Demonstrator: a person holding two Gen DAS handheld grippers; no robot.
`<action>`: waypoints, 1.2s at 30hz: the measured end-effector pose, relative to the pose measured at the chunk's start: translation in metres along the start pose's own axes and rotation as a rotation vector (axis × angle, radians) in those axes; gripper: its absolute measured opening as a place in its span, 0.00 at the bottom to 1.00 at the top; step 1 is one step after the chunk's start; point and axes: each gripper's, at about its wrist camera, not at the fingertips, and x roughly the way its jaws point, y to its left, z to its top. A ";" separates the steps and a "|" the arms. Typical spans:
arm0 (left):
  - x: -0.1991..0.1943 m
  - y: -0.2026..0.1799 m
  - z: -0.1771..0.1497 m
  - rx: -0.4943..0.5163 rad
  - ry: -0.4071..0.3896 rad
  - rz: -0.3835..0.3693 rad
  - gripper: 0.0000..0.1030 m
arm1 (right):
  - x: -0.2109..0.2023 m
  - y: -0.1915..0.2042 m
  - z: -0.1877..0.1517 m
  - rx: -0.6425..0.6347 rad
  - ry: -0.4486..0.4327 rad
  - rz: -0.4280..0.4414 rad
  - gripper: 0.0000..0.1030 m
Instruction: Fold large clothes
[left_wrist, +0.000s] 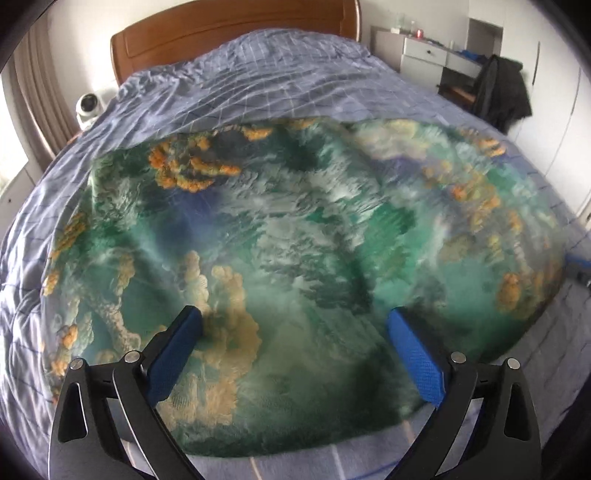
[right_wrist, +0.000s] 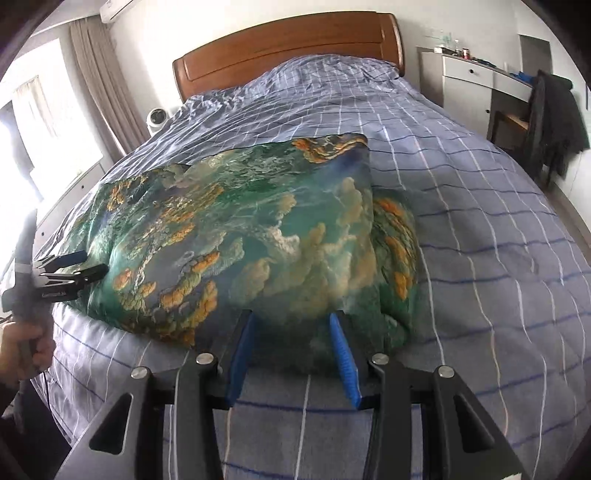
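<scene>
A large green cloth (left_wrist: 295, 229) printed with orange and white patches lies puffed up on the blue checked duvet (left_wrist: 280, 81). My left gripper (left_wrist: 293, 314) hangs over the cloth's near part, open wide with nothing between its blue pads. In the right wrist view the cloth (right_wrist: 236, 236) is folded, with one layer lying over another at its right side. There my right gripper (right_wrist: 293, 318) is at the cloth's near edge, partly open. The edge lies between its fingers, and the pads stand apart from it. The left gripper (right_wrist: 85, 264) is at the cloth's left edge, held by a hand (right_wrist: 26, 350).
A wooden headboard (right_wrist: 288, 48) closes the far end of the bed. A white desk with drawers (right_wrist: 469, 81) and a chair with a dark jacket (right_wrist: 554, 118) stand at the right. A small white round device (right_wrist: 157, 118) and curtains (right_wrist: 99, 81) are at the left.
</scene>
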 end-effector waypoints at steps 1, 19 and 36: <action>-0.002 0.001 0.010 -0.007 -0.005 -0.020 0.98 | -0.003 0.000 -0.002 0.013 -0.004 -0.007 0.41; 0.066 0.002 0.086 -0.041 0.094 -0.022 0.97 | -0.045 -0.015 -0.032 0.201 -0.051 0.067 0.41; -0.041 -0.025 -0.007 -0.017 0.061 -0.190 0.98 | 0.005 -0.077 -0.033 0.701 -0.014 0.222 0.65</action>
